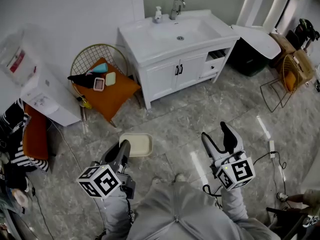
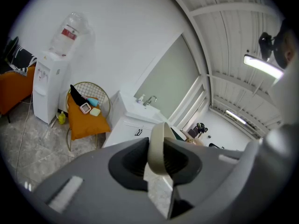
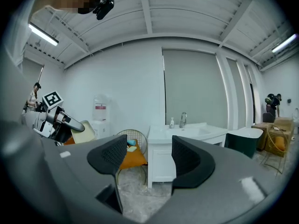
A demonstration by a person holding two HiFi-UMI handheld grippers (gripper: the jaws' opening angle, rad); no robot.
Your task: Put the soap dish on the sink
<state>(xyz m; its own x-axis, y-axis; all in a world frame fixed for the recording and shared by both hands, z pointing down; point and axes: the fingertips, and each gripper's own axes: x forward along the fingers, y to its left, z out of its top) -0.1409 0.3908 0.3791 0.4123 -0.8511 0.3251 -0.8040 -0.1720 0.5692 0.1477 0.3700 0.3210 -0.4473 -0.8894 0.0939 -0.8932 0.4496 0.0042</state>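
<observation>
Left claw (image 1: 124, 147) grips soap dish (image 1: 140, 144), right claw (image 1: 216, 133) gapes empty

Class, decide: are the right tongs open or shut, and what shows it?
Open. The right tongs stand with jaws apart and nothing between them; the sink cabinet shows through the gap.

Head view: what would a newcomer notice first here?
The left gripper, low in the middle, is shut on a cream soap dish. Ahead stands the white sink, and left of it a wire chair with an orange cushion.
</observation>
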